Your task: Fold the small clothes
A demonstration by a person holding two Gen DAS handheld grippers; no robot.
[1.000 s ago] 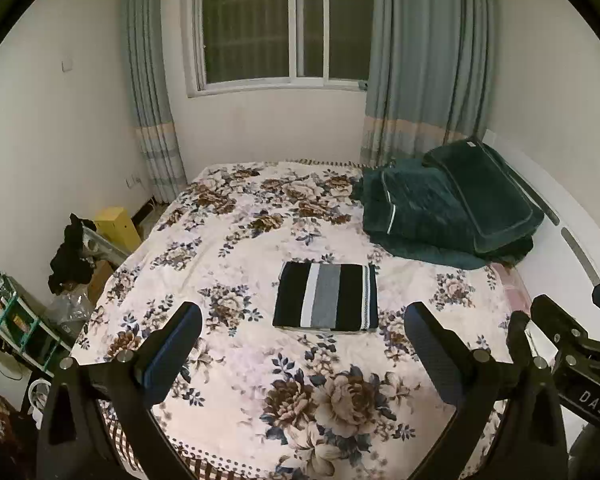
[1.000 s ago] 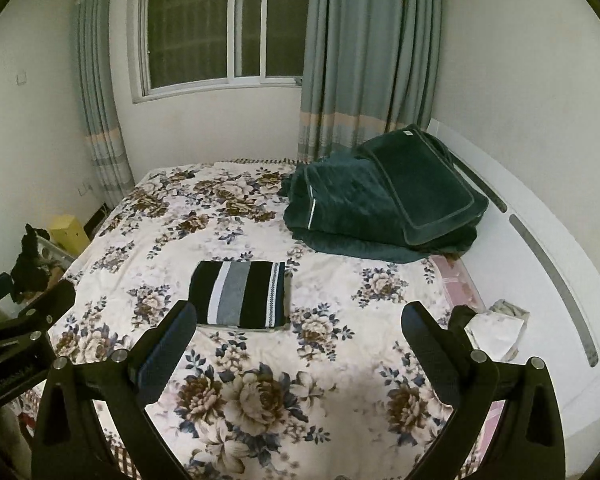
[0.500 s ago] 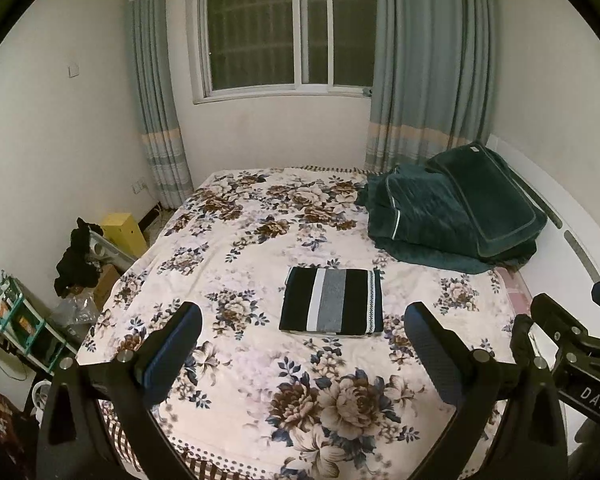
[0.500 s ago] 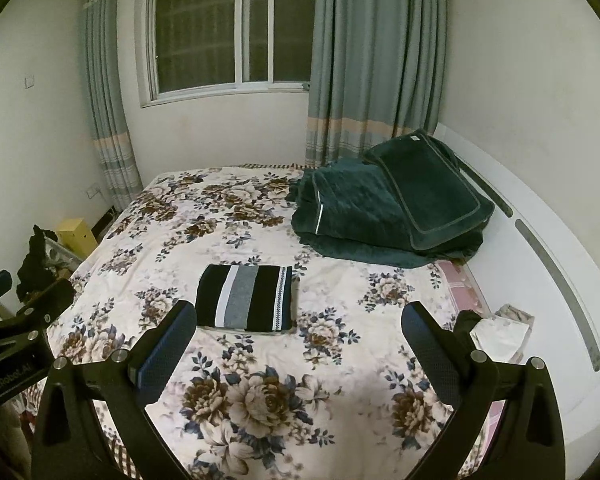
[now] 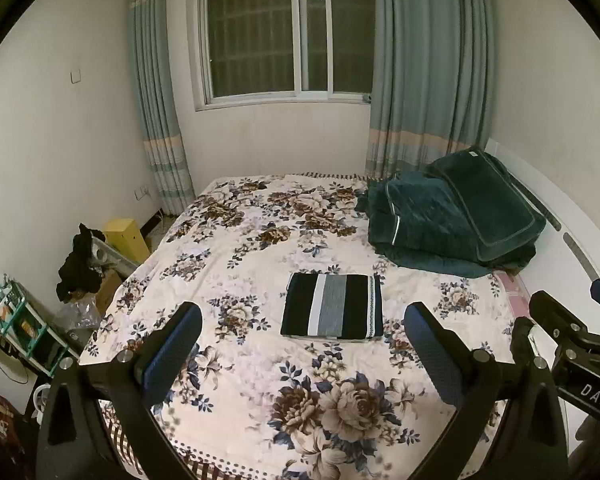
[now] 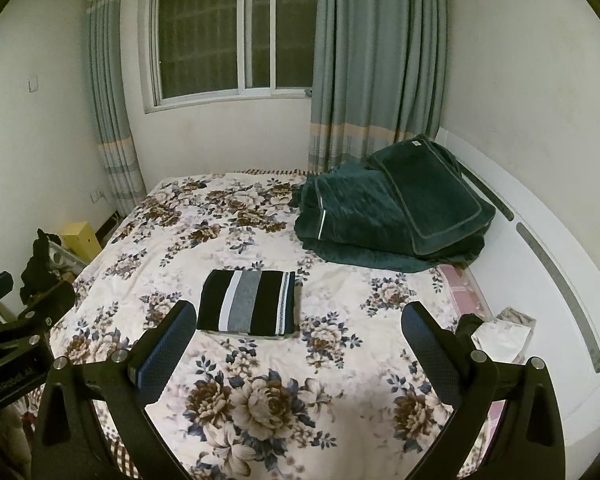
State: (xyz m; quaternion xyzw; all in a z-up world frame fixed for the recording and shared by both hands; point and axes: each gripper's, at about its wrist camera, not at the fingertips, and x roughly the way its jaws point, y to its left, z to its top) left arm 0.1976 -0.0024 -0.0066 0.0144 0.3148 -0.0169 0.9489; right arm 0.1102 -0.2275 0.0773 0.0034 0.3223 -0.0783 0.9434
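On floral bedspread (image 5: 236,364), flat rectangular striped knit garment (image 5: 332,306), neatly folded

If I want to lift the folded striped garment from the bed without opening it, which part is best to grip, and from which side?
Probably the near edge of the striped garment, approached from the front. It lies flat on the bed as a neat rectangle, and that edge shows stacked layers facing both open grippers. The left gripper and right gripper could each pinch all layers near a front corner.
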